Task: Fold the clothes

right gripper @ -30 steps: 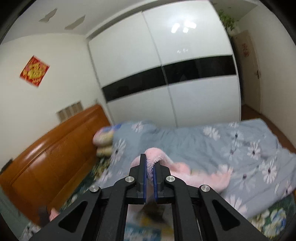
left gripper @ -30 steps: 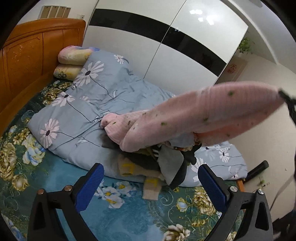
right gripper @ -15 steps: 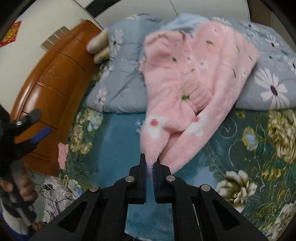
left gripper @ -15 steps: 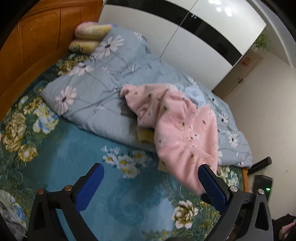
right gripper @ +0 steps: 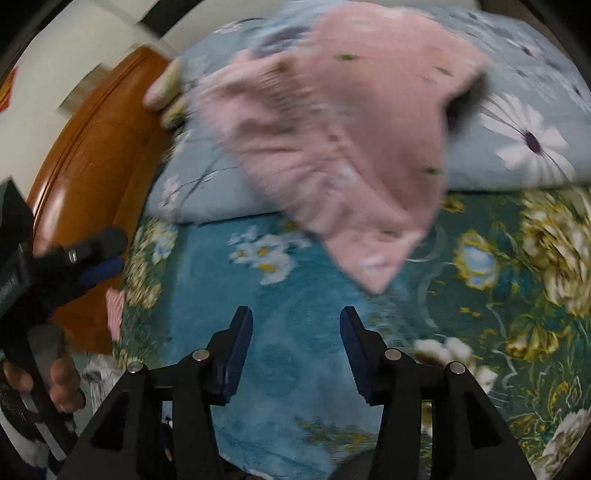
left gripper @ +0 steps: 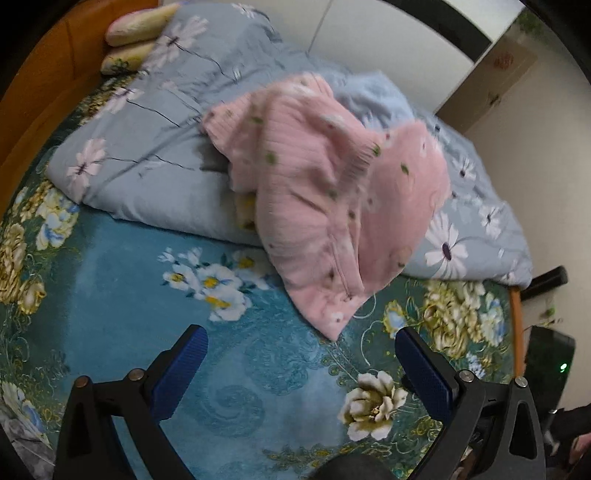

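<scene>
One pink garment (left gripper: 332,192) draped on grey quilt (left gripper: 147,147); two pillows (left gripper: 136,26), seemingly. Both tools empty: left tool (left gripper: 299,365) apart, right tool (right gripper: 295,343) just opened.

A teal bedsheet (left gripper: 122,266) printed with white and gold flowers covers the bed. A grey-blue duvet (left gripper: 155,122) with white daisies lies bunched across the bed, and two pale pillows (left gripper: 136,35) are stacked at its far end against the orange wooden headboard (right gripper: 92,155). Behind stands a white wardrobe (left gripper: 369,33) with a black stripe.

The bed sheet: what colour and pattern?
Teal bed sheet with yellow and white flowers; left wrist view.
</scene>
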The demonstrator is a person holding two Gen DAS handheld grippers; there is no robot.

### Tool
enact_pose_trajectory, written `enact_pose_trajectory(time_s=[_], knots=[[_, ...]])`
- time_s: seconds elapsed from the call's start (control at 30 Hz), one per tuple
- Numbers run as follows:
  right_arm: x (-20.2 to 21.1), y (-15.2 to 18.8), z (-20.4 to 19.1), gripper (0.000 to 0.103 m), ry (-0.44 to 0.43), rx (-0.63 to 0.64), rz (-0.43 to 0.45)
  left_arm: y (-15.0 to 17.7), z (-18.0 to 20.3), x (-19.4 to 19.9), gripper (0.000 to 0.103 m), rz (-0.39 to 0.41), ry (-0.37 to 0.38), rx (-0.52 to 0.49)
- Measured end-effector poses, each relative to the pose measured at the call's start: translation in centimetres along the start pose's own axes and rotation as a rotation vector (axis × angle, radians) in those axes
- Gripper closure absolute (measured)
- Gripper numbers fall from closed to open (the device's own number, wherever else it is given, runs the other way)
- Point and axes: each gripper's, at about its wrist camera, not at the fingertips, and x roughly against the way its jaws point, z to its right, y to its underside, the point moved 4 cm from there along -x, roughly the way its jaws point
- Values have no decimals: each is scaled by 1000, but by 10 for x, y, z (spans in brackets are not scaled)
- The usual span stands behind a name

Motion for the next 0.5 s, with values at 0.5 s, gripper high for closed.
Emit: enact_pose_trajectory(time_s=[0.5], knots=[[-13, -183, 212, 52, -172, -485, 239, -63, 50, -148, 14, 4, -103, 185]])
